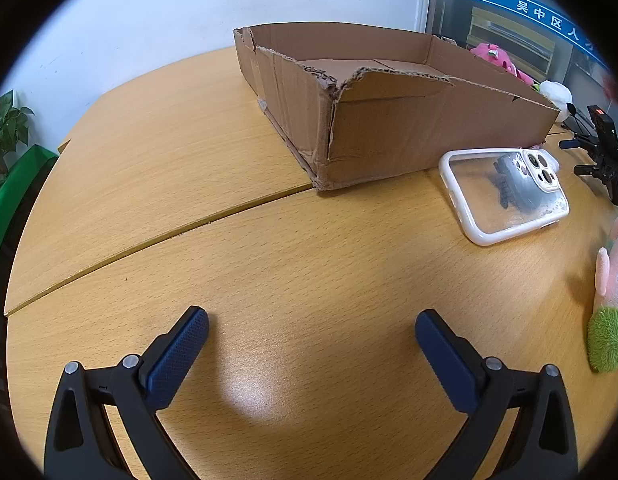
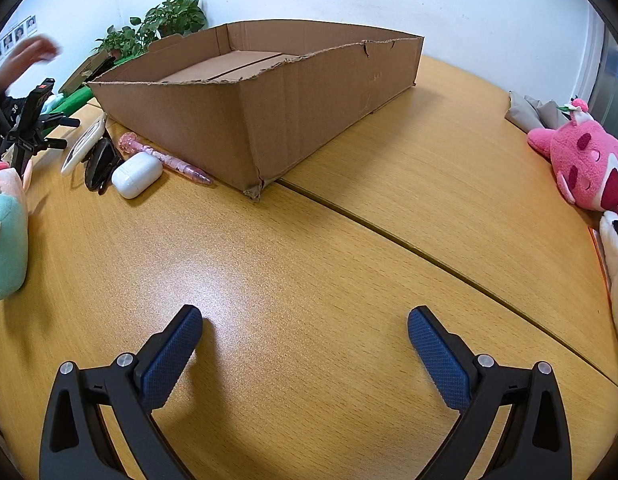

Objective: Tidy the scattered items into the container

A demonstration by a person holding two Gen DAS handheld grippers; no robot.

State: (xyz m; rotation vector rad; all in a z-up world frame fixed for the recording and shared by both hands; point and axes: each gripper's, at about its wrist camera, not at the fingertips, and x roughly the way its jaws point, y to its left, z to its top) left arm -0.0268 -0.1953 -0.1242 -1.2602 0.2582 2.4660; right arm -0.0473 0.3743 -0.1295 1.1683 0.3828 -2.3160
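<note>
Right wrist view | both tongs [image 2: 305,344] are gaping empty | earbud case [image 2: 136,174] is looking light, slick: pinching its flat sides.

Blurred hand [image 2: 29,54] at left edge; teal plush [image 2: 5,240] cut off.

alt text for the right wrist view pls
Open right tool, empty, hovers over a wooden table facing a shallow torn brown cardboard box. White earbud case and pink pen lie left; pink plush toy right.
</note>
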